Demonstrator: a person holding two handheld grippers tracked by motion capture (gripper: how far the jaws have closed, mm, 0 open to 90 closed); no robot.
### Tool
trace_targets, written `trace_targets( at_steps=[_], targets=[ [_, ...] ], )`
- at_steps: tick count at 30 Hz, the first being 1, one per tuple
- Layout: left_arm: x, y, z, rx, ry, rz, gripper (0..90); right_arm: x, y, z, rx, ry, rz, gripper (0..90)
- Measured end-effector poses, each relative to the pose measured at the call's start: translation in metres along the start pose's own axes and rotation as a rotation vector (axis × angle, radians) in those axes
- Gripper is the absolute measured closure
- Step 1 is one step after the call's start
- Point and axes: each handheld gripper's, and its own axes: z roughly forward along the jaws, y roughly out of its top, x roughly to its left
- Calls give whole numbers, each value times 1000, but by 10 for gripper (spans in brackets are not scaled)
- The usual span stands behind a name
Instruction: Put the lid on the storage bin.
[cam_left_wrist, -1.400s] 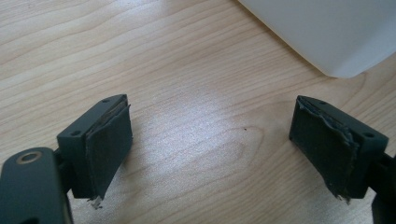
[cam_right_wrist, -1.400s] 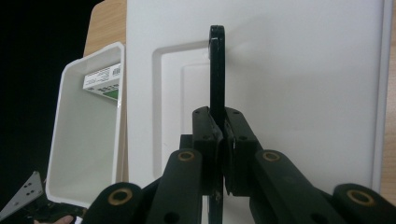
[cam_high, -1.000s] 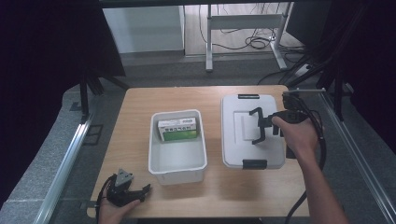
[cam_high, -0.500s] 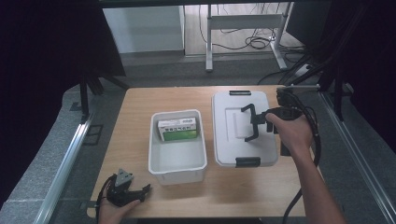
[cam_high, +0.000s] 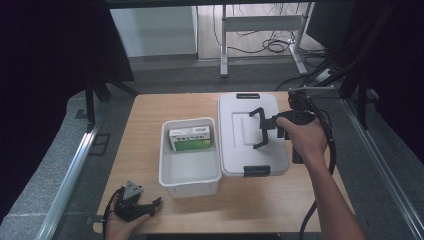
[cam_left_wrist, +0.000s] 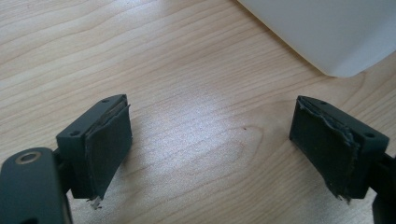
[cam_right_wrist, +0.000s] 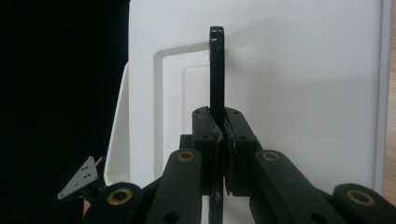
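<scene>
the right tongs (cam_high: 261, 128) are clenched on the black handle (cam_right_wrist: 215, 70) of the white lid (cam_high: 252, 135), which hangs tilted just beside the open white bin (cam_high: 189, 176) holding a green box (cam_high: 190, 139); the left tongs (cam_left_wrist: 210, 154) rest released on the desk (cam_high: 145, 115) near the bin's corner
</scene>
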Motion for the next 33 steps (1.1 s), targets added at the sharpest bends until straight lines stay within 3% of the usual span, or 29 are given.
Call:
trace_targets(
  at_steps=[33],
  targets=[
    [0, 0, 0, -3, -2, 1, 128, 53, 6, 43, 72, 48, -44, 849]
  ],
)
